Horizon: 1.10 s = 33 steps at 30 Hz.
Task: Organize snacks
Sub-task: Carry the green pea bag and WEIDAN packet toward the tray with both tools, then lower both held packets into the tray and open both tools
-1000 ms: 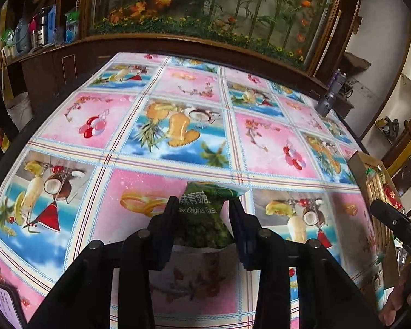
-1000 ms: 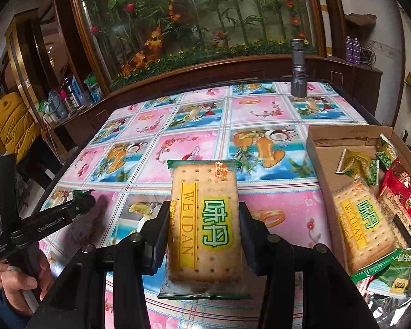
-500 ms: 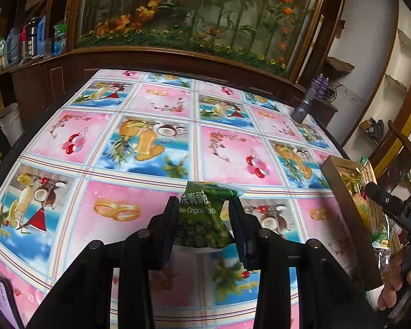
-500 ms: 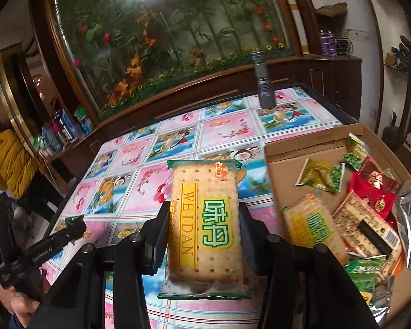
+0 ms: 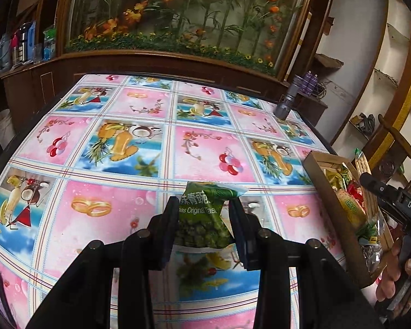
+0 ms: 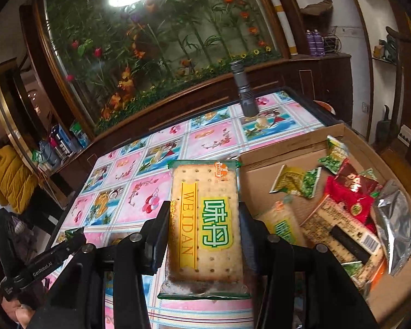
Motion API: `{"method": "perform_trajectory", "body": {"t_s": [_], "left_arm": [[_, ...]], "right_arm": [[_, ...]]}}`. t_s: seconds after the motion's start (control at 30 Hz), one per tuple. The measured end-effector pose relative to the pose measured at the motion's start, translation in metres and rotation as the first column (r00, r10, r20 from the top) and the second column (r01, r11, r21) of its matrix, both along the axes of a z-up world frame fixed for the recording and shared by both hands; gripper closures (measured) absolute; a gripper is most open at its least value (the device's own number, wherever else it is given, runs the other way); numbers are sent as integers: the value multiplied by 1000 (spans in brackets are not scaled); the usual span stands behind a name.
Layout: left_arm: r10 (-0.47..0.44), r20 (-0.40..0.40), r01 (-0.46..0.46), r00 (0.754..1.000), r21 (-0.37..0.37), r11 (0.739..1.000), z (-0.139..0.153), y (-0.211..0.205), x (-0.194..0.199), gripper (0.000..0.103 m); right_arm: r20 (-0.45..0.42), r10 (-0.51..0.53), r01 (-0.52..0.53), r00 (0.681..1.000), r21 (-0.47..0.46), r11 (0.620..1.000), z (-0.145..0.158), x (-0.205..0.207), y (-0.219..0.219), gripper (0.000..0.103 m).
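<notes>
My left gripper (image 5: 202, 219) is shut on a small green pea snack packet (image 5: 205, 213) and holds it above the table. My right gripper (image 6: 204, 219) is shut on a yellow WEIDAN cracker pack (image 6: 205, 219) and holds it above the table, beside the left edge of a cardboard box (image 6: 263, 175). The box holds several snack packets: green (image 6: 298, 181), red (image 6: 350, 192), silver (image 6: 394, 224) and another cracker pack (image 6: 282, 224). In the left wrist view the box (image 5: 334, 208) is at the right, with the right gripper (image 5: 391, 200) over it.
The table has a fruit-print cloth (image 5: 139, 142). A grey flashlight (image 6: 243, 93) stands at its far edge, also in the left wrist view (image 5: 286, 101). A planted glass display (image 5: 178, 13) and wooden cabinets stand behind. The left gripper shows at the lower left in the right wrist view (image 6: 68, 241).
Both grippers have moved right toward the cardboard box, still holding their packets. The box now fills more of the right wrist view.
</notes>
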<state>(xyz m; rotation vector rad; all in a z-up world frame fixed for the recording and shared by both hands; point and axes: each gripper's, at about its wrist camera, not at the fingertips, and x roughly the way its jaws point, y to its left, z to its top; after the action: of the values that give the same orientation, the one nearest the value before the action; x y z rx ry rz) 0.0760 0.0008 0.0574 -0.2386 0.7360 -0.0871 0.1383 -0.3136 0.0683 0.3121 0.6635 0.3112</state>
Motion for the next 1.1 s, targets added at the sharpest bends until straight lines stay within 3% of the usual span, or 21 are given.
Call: {"method": "perform_trajectory", "body": {"t_s": [0.67,1.1], "left_arm": [[-116,21,117,993,-31,993,21,-66,9,67],[-310,48,312,950,-57,948,40,-163,8,67]], "right_arm": [[-20,-152,153,988,71,986,0,-1,-92,54],[-53,-212,217,976,103,971,-8,-1,-134,54]]}}
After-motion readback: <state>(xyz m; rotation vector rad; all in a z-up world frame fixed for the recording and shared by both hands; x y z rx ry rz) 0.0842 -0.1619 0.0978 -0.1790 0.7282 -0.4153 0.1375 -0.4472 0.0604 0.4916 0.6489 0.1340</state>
